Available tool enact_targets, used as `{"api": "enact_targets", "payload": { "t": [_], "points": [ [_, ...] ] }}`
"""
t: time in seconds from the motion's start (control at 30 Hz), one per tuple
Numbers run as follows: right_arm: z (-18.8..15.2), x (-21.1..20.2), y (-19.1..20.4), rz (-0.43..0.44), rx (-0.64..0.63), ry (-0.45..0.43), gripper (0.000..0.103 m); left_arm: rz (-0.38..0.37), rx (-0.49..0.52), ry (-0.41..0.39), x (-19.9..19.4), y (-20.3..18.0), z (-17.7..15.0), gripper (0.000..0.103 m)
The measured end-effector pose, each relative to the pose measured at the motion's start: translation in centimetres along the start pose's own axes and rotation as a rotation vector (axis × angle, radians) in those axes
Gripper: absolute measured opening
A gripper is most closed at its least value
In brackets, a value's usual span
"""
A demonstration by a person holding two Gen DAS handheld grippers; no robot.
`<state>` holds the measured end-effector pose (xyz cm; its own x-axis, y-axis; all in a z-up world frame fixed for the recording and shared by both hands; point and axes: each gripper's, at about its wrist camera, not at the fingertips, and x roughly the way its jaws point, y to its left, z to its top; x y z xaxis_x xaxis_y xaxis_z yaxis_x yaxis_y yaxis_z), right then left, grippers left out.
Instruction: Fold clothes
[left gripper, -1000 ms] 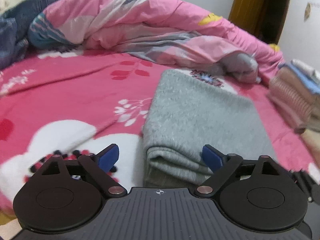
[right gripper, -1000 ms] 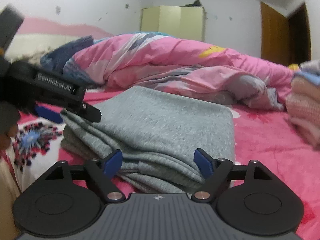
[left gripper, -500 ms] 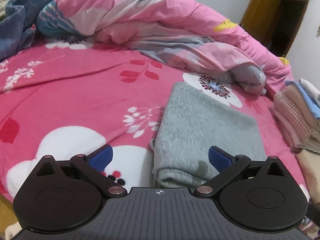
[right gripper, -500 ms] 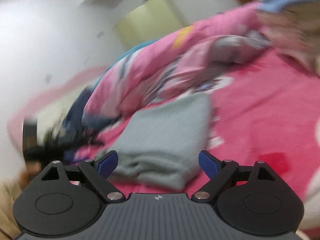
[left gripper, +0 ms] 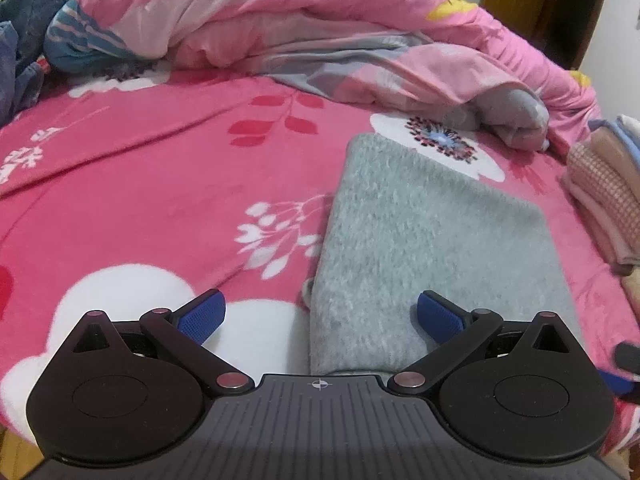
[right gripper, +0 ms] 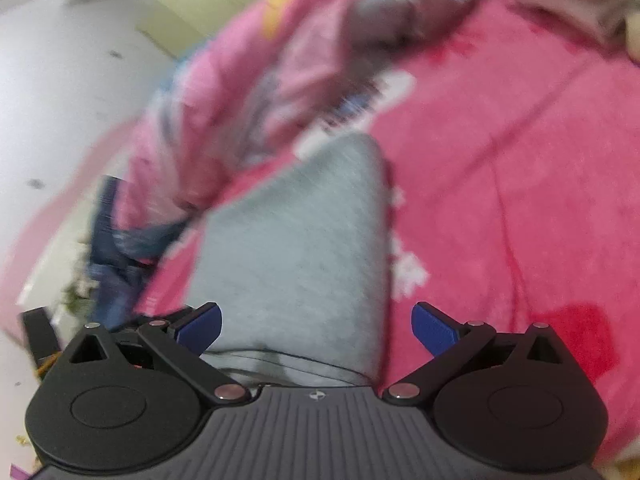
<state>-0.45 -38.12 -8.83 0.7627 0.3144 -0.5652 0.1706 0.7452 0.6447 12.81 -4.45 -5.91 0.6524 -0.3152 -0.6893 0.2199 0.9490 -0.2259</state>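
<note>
A folded grey garment [left gripper: 432, 240] lies flat on the pink floral bedsheet [left gripper: 140, 180]. In the left wrist view my left gripper [left gripper: 320, 308] hovers open over its near left corner, blue pads clear of the cloth. The right wrist view is blurred and tilted. It shows the same grey garment [right gripper: 296, 248] running away from my right gripper [right gripper: 316, 316]. That gripper's jaws are opening, with the garment's near edge lying between and below the pads, untouched. A dark piece with a blue tip [left gripper: 624, 368] at the right edge looks like part of the right gripper.
A crumpled pink quilt [left gripper: 320, 20] fills the far side of the bed. A stack of folded clothes [left gripper: 604, 200] sits at the right edge. Blue jeans [left gripper: 24, 20] lie at the far left. A brown door [left gripper: 560, 0] stands behind.
Both grippers have drawn back from the grey garment and their jaws stand wider. The right gripper's view has rolled hard and blurred; its pads have left the garment's folded edge.
</note>
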Motion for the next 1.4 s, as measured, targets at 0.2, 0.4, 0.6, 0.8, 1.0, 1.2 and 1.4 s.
{"api": "enact_targets", "payload": {
  "t": [0.2, 0.4, 0.6, 0.8, 1.0, 1.2, 1.4],
  "points": [
    [-0.9, 1.1, 0.0, -0.047, -0.049, 0.04, 0.103, -0.035, 0.042, -0.001, 0.9, -0.3, 0.1, 0.103],
    [0.0, 0.7, -1.8, 0.018, 0.042, 0.075, 0.103, -0.101, 0.004, 0.0, 1.2, 0.2, -0.4, 0.103],
    [0.6, 1.3, -2.2, 0.027, 0.088, 0.093, 0.103, -0.186, 0.03, -0.027, 1.4, 0.2, -0.7, 0.103],
    [0.6, 2.2, 0.1, -0.083, -0.002, 0.118, 0.103, -0.244, 0.016, -0.003, 2.0, 0.9, -0.7, 0.103],
    [0.3, 1.9, 0.3, -0.104, 0.007, 0.095, 0.103, -0.271, -0.038, -0.018, 2.3, 1.9, -0.9, 0.103],
    [0.7, 1.2, -1.6, -0.006, 0.078, 0.096, 0.103, -0.382, -0.11, 0.011, 2.7, 3.0, -0.2, 0.103],
    [2.8, 0.5, -0.7, 0.02, 0.039, 0.047, 0.103, -0.342, -0.035, 0.009, 2.6, 1.7, 1.1, 0.103]
  ]
}}
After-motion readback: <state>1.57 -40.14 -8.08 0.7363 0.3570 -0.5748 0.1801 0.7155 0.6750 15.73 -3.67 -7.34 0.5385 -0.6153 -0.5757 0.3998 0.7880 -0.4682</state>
